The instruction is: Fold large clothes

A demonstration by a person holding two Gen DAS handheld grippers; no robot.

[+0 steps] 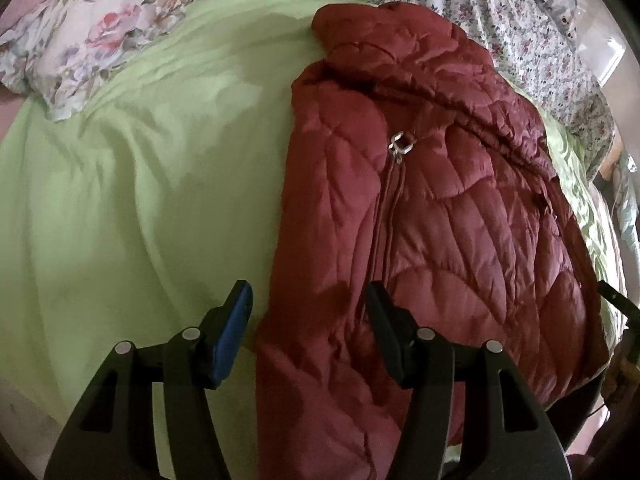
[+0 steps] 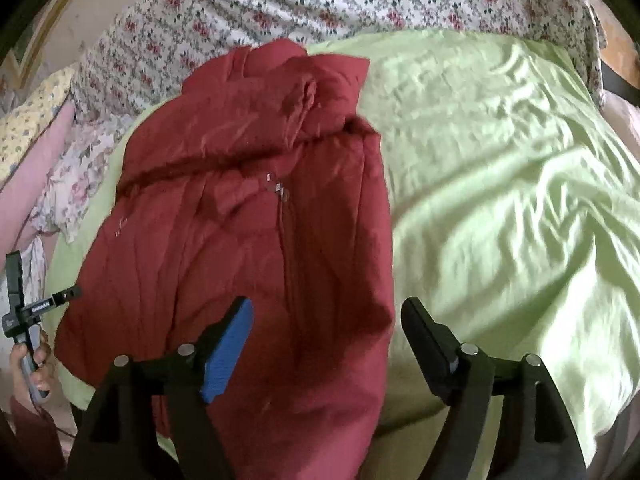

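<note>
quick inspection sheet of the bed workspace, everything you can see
surface: green sheet, wrinkled, spread over the bed.
job's things: red quilted jacket lying on the sheet, zipped, zipper pull near the collar, sleeves not in sight.
clutter: floral pillow at the sheet's edge.
grippers: left tool open, over the jacket's edge, gripping nothing; right tool open, over the jacket's other edge, gripping nothing.
cables: nothing seen.
surroundings: flowered bedspread beyond the jacket; a hand holds the left tool's handle.
</note>
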